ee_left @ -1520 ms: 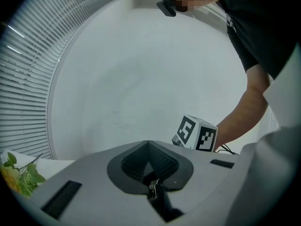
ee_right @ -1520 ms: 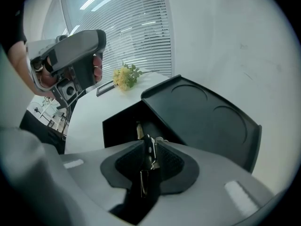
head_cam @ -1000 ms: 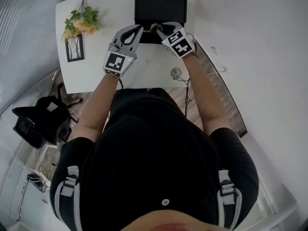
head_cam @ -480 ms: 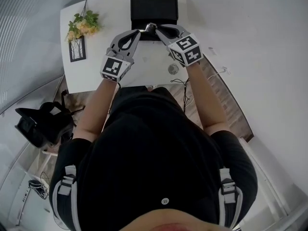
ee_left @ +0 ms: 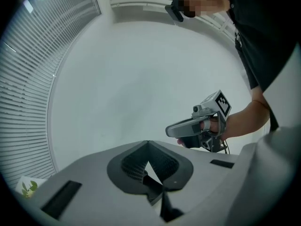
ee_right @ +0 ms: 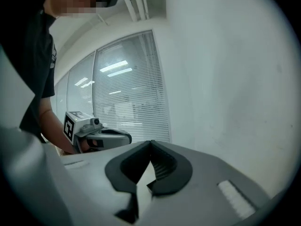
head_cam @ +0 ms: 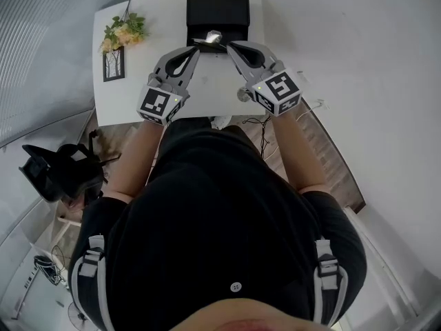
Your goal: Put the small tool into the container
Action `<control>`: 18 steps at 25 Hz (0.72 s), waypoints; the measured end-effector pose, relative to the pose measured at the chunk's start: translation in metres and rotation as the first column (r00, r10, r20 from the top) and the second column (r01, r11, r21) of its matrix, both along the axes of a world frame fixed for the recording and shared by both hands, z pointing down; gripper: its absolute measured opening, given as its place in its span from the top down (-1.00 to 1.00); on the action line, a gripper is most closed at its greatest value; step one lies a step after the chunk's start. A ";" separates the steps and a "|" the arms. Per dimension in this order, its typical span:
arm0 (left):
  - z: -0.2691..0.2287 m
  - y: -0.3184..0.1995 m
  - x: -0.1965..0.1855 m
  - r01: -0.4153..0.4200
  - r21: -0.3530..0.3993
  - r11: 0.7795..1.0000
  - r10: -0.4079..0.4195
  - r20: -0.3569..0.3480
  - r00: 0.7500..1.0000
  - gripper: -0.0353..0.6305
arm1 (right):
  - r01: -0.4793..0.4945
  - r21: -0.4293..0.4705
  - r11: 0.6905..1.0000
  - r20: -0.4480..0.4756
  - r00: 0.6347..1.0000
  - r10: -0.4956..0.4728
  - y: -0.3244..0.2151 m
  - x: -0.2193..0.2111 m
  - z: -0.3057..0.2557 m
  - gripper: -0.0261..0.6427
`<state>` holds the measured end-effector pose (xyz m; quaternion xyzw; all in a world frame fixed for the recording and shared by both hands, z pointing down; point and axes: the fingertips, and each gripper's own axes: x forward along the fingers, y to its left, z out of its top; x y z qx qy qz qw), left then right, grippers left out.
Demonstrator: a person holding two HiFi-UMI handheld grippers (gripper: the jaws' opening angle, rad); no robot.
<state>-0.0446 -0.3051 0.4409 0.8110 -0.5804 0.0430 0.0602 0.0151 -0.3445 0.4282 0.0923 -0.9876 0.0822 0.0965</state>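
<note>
The black container (head_cam: 217, 9) on the white table (head_cam: 131, 88) has the small silvery tool (head_cam: 210, 38) lying at its near end. Just in front, the left gripper (head_cam: 198, 46) is closed on nothing. The right gripper (head_cam: 229, 45), its jaws just closed, is empty too.

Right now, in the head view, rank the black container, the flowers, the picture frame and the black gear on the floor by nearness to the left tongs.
1. The black container, just ahead of the left tongs.
2. The flowers and the picture frame, both off to the left; these two are too close to call.
3. The black gear, far off at the lower left.
</note>
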 end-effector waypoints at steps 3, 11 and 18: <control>-0.017 0.008 0.012 -0.011 0.033 0.999 0.011 0.009 1.000 0.87 | -0.017 0.041 0.999 0.066 0.998 0.015 0.011 0.011 -0.023 0.89; -0.047 0.021 0.039 -0.043 0.074 0.996 0.042 0.023 0.999 0.87 | -0.031 0.118 0.993 0.135 0.991 0.015 0.033 0.032 -0.052 0.89; -0.047 0.027 0.049 -0.045 0.071 0.996 0.043 0.030 0.999 0.87 | -0.027 0.134 0.991 0.145 0.989 0.007 0.043 0.040 -0.056 0.89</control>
